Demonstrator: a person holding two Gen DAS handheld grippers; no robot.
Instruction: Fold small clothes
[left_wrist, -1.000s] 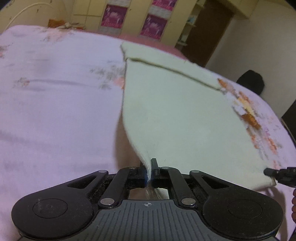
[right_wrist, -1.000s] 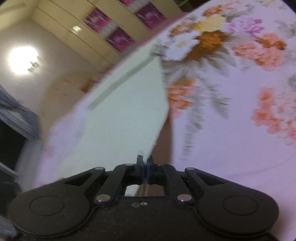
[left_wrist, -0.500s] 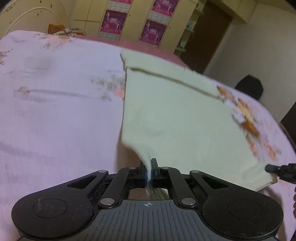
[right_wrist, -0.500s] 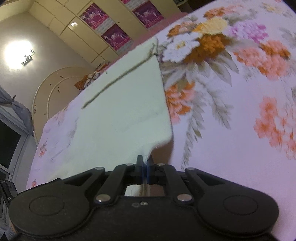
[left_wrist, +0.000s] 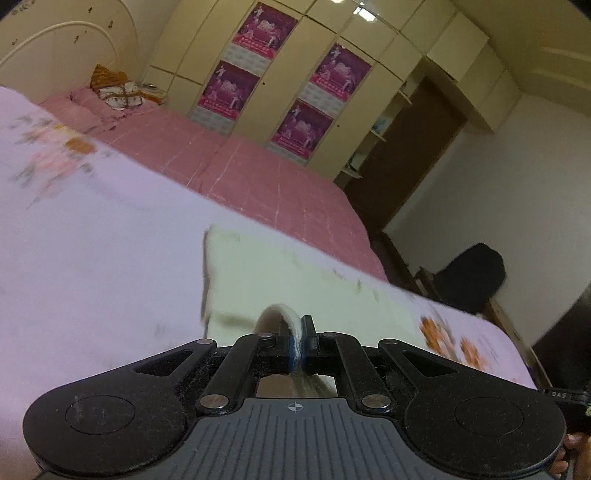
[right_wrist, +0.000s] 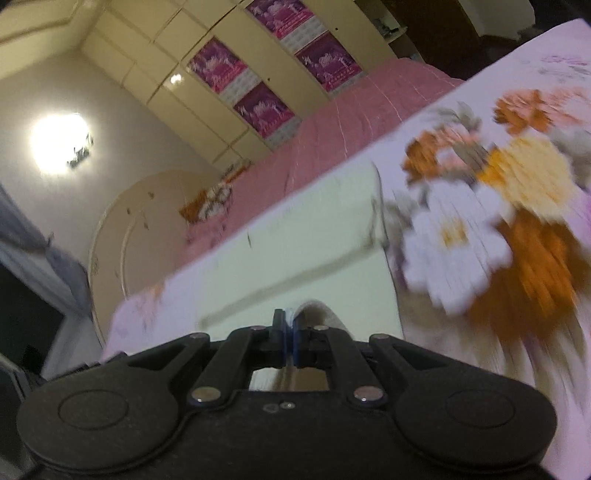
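The pale cream garment (left_wrist: 295, 280) lies spread on the bed, on top of a lilac bedspread (left_wrist: 92, 266) printed with flowers. Both near corners of the garment are lifted off the bedspread. The left hand-held gripper (left_wrist: 298, 345) has its jaws closed on one corner, and the cloth arches up in a small loop just past the fingertips. The right hand-held gripper (right_wrist: 290, 341) is clamped on the other corner of the garment (right_wrist: 295, 251) in the same way, with a curl of cloth rising beside its fingers. Between the two corners the cloth runs away from the cameras to a far edge that lies flat on the bedspread (right_wrist: 498, 221); a seam or fold line crosses it near that end. Motion blur softens the garment and the flower print in both views.

Beyond the bedspread a pink sheet (left_wrist: 258, 173) covers the rest of the bed, up to a cream headboard (left_wrist: 66, 48) with a bundle of patterned cloth (left_wrist: 118, 92) in front of it. A cream wardrobe (left_wrist: 369, 48) carries four magenta posters (left_wrist: 266, 26). A dark doorway (left_wrist: 406, 155) stands to its right, and a black chair (left_wrist: 469, 273) sits beside the bed.
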